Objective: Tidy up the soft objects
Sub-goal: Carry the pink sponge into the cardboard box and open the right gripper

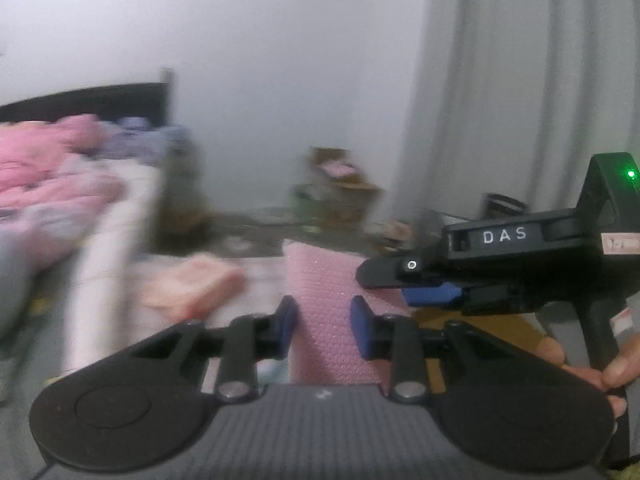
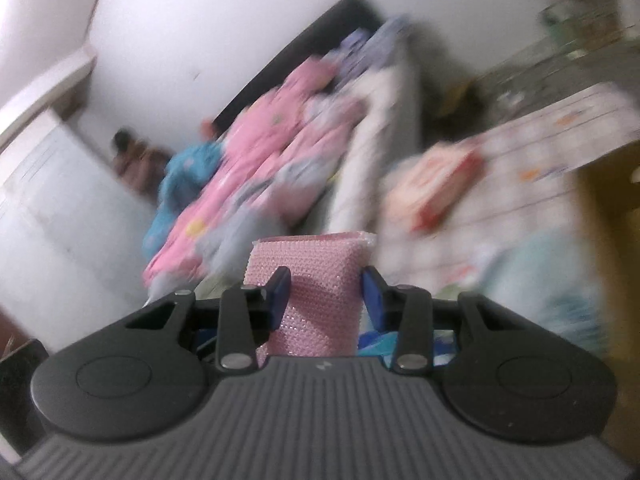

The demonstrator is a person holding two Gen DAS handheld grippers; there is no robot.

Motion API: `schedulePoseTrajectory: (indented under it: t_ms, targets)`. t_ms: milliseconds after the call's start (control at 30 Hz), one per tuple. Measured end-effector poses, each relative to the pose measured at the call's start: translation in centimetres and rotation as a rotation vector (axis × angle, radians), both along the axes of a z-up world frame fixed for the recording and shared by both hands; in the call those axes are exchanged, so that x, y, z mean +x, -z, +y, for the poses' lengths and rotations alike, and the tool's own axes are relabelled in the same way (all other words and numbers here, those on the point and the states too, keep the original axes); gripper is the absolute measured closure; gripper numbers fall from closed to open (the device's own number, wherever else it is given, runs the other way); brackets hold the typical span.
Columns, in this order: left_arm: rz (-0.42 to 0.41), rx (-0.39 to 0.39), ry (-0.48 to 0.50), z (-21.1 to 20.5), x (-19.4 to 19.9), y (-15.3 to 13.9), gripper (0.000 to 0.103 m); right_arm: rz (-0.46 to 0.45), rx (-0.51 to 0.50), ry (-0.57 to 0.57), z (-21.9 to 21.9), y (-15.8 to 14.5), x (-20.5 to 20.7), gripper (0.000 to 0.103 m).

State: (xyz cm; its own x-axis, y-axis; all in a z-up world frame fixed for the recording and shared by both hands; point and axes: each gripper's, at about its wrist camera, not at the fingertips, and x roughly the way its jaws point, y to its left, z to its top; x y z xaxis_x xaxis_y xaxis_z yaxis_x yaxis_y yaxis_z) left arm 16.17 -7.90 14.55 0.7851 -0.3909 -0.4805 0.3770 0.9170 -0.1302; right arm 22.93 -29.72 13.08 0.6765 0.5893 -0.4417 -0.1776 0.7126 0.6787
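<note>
A pink knitted sponge [image 1: 320,276] stands upright between the blue pads of my left gripper [image 1: 324,308], which is shut on it. My right gripper [image 1: 396,284] comes in from the right, held by a hand [image 1: 616,372], and its tip touches pink material beside that sponge. In the right wrist view, my right gripper [image 2: 326,284] is shut on a pink knitted sponge [image 2: 316,256] in clear wrap. I cannot tell whether both grippers hold one sponge or two. Both views are blurred by motion.
A bed with pink bedding [image 1: 48,168] lies to the left. A table under a patterned cloth [image 2: 520,152] carries a red-and-white packet [image 2: 440,176] and a peach cloth [image 1: 192,288]. Boxes of clutter [image 1: 336,188] sit by the far wall, and a curtain [image 1: 520,80] hangs on the right.
</note>
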Motion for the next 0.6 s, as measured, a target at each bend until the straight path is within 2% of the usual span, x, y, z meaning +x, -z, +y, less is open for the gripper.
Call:
schedulePoseTrajectory:
  t_ms: [133,267,433,600]
  targets:
    - [0.059,0.016,0.134,-7.8,4.4,1.8,0.072,0.052,-0.016,0.137,-8.3,1.4,0.0,0.065]
    - [0.161,0.066,0.208,-13.6,8.8,5.6,0.072,0.165,-0.005,0.22,-15.4,5.0,1.8,0.065]
    - [0.298,0.128,0.239,-18.6,13.5,10.4,0.072,0.325,0.017,0.253,-20.4,11.4,5.9,0.065]
    - [0.374,0.203,0.222,-20.7,17.1,13.9,0.072,0.431,0.036,0.24,-22.2,17.7,10.6,0.065]
